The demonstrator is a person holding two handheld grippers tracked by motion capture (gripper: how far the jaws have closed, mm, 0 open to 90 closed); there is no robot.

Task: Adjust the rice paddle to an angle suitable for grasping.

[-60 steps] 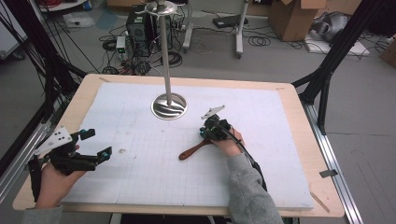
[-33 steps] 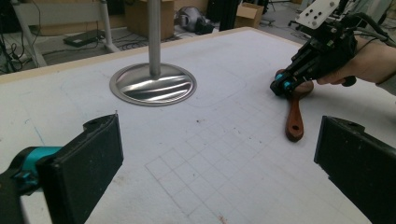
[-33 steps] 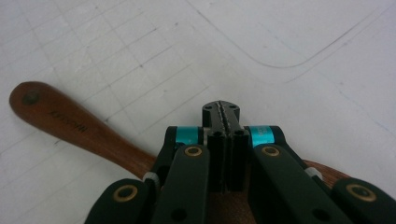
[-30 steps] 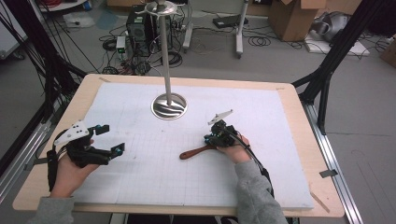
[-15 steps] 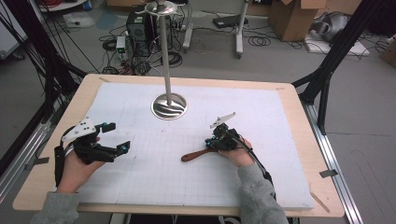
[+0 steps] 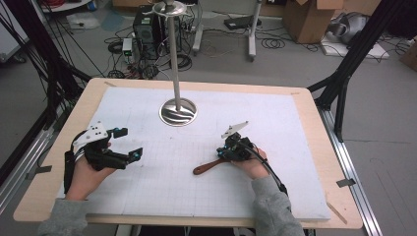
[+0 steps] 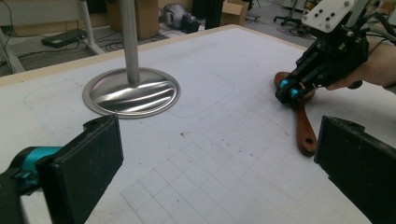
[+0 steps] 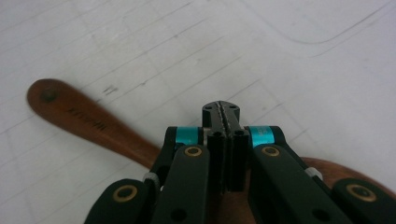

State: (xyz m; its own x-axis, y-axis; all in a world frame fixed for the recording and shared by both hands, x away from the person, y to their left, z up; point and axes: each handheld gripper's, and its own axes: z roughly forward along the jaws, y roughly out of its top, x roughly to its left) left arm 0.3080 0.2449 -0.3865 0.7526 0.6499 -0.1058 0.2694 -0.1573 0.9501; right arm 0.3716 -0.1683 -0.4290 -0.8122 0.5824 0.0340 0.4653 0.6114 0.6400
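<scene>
Wooden spoon (image 6: 210, 167) on mat, right gripper (image 6: 227, 153) closed over it, left gripper (image 6: 129, 143) spread

Under the right gripper (image 6: 227, 152): wooden spoon (image 6: 209, 166), handle reaching left. Behind and between both grippers: metal stand (image 6: 177, 111). Left gripper (image 6: 129, 142) well apart.

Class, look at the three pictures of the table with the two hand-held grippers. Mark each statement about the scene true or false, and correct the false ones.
1. The left gripper has its jaws spread apart. True.
2. The right gripper has its jaws wide open. False: they are pressed together.
3. The wooden spoon lies on the white mat. True.
4. The metal stand lies tipped over. False: its pole stands upright on a round base.
5. The spoon sits beside the left gripper. False: it sits under the right gripper.
</scene>
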